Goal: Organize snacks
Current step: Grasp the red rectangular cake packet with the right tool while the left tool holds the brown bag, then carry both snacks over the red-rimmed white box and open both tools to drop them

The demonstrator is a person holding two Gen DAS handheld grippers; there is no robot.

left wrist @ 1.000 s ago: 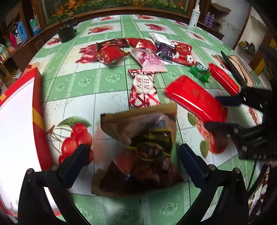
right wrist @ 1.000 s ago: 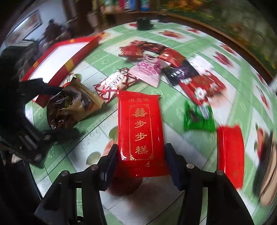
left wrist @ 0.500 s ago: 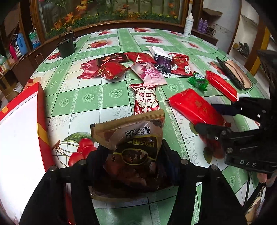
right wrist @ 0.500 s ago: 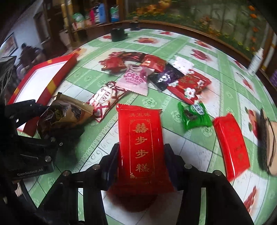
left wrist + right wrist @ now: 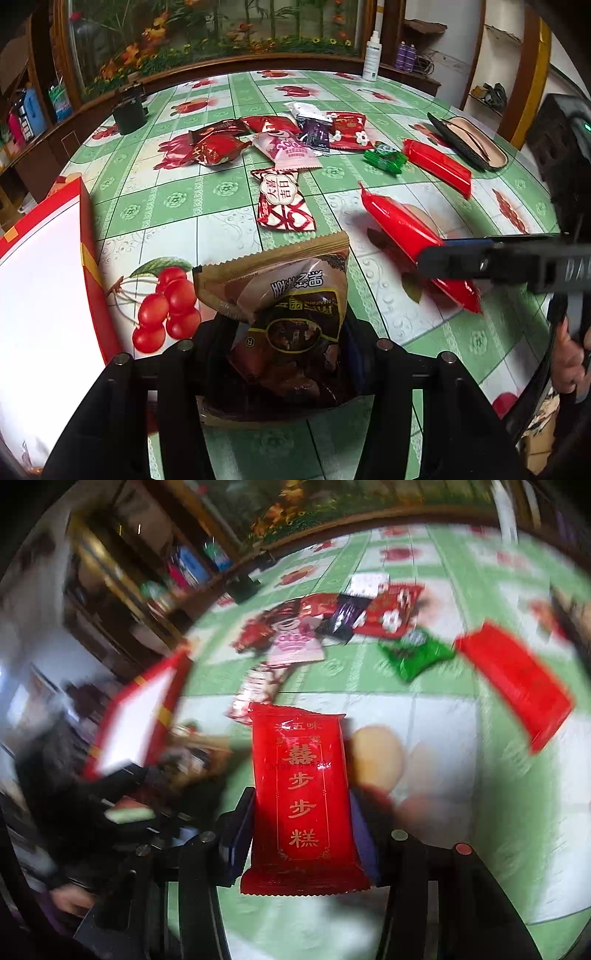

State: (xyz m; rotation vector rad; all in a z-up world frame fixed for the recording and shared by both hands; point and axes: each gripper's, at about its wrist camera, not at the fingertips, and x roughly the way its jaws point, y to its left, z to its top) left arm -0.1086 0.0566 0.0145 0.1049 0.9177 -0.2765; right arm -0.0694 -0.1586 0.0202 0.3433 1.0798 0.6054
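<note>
A brown snack bag (image 5: 280, 280) stands up off the table between the fingers of my left gripper (image 5: 286, 332). The jaws are closing and the pads squeeze its lower half. My right gripper (image 5: 301, 823) is shut on a flat red packet with gold characters (image 5: 299, 775). From the left wrist view that packet (image 5: 399, 225) hangs tilted above the tablecloth at the right, edge-on. A red box with a white inside (image 5: 86, 229) lies at the table's left edge, just left of the brown bag. The right wrist view is blurred.
Several snack packets lie in a loose group (image 5: 280, 147) at mid table, with a red-and-white one (image 5: 282, 199) nearest. A green packet (image 5: 384, 158) and a long red packet (image 5: 437, 170) lie right of them. A dark oval case (image 5: 465, 140), black cup (image 5: 129, 114) and spray bottle (image 5: 371, 55) stand farther off.
My left gripper went from wide open around the brown bag to closed on it, and lifted it. The right gripper rolled and raised the red packet off the table.
</note>
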